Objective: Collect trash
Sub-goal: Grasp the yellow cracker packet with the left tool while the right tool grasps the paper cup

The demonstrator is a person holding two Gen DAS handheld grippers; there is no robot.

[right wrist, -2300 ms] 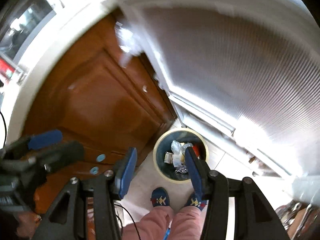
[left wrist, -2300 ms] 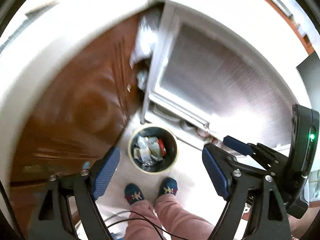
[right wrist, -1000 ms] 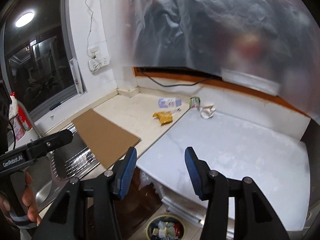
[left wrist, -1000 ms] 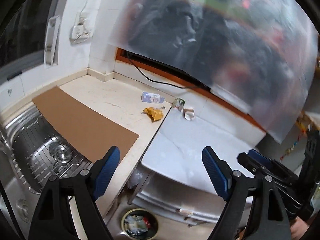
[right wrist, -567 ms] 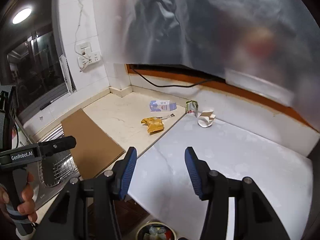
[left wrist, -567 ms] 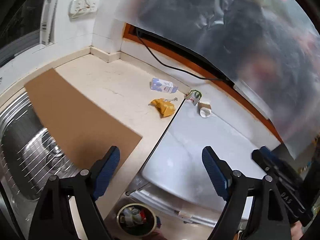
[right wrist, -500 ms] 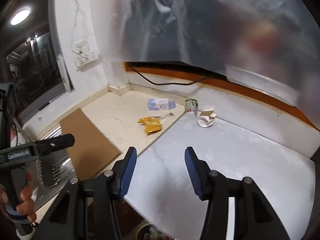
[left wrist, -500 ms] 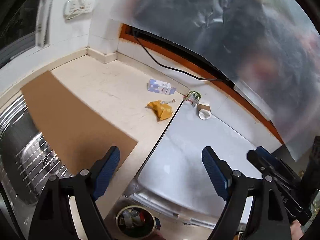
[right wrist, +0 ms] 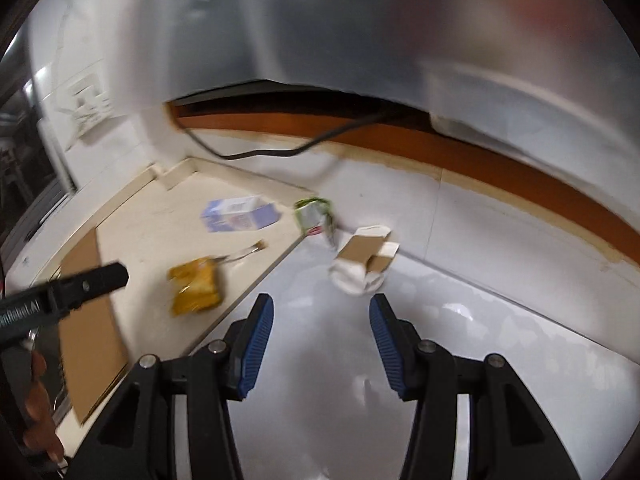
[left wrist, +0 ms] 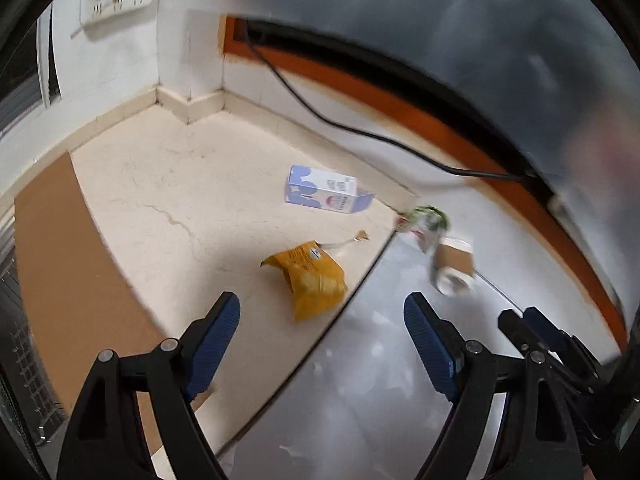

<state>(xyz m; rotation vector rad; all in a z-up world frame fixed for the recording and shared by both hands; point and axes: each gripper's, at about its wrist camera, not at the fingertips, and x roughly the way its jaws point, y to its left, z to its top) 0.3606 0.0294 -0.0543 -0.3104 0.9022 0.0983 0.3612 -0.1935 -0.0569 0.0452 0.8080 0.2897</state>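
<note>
You have brought both tongs closer to the bench (left wrist: 180, 200); left tongs (left wrist: 322, 334) gape wide over the yellow wrapper (left wrist: 310, 276), right tongs (right wrist: 321, 334) half-open near the paper cup (right wrist: 362, 262). Pinch hard and the cup may skid away.

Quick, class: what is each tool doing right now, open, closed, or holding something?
Left tool: open, holding nothing, above the yellow snack bag.
Right tool: open, holding nothing, short of the paper cup.
</note>
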